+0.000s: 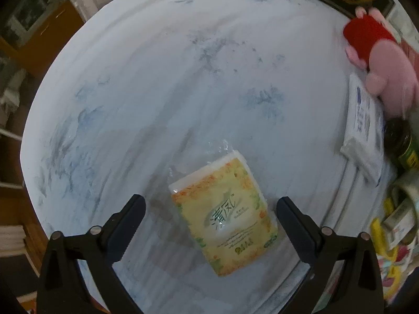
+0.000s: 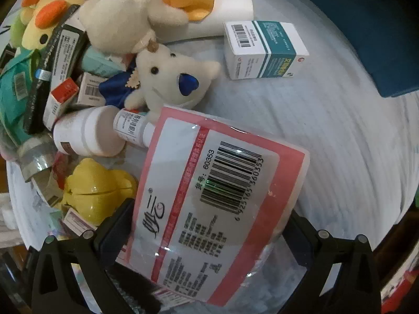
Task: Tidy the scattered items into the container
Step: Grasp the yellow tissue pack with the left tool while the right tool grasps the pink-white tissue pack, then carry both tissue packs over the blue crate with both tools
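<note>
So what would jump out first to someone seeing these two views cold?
In the right wrist view, the pink tissue pack fills the foreground between the right gripper fingers, with a heap of plush toys and boxes behind it. In the left wrist view, a yellow tissue pack lies alone on the table before the open left gripper.

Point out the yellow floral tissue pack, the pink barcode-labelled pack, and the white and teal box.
yellow floral tissue pack (image 1: 225, 216), left wrist view, printed front.
pink barcode-labelled pack (image 2: 222, 204), right wrist view, label centre.
white and teal box (image 2: 264, 49), right wrist view, top face.
</note>
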Tool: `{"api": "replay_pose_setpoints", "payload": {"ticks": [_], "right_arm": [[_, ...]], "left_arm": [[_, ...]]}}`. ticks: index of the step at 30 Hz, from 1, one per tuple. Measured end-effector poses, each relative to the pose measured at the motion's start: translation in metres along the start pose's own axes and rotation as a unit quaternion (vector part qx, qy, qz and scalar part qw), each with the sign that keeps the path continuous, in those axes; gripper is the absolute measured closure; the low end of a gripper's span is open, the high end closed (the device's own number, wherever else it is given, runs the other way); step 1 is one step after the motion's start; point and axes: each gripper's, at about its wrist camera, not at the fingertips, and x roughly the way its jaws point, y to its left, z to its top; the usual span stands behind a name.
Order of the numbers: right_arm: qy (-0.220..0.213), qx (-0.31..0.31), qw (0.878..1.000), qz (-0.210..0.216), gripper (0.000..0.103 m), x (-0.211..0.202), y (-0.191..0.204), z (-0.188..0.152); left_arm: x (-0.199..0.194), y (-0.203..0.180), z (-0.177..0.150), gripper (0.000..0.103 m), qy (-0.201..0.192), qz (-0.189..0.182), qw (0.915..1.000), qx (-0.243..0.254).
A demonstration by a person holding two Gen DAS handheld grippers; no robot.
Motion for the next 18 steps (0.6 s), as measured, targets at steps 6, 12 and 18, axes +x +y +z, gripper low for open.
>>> {"api": "replay_pose_setpoints", "payload": {"ticks": [6, 12, 18], "right_arm": [[0.002, -0.020, 1.000, 0.004, 0.002, -0.006, 0.008, -0.007], [0.010, -0.030, 0.999, 0.015, 0.005, -0.020, 0.009, -0.020], [0.003, -0.047, 0.999, 0.014, 0.005, -0.041, 0.013, -0.036]], "left_arm": [[-0.018, -0.016, -0.006, 0.063, -0.029, -0.027, 0.9966, 0.072], [-0.033, -0.010, -0.006, 0.070, -0.029, -0.059, 0.9944, 0.083], [-0.060, -0.008, -0.006, 0.070, -0.045, -0.077, 0.9903, 0.107]]}}
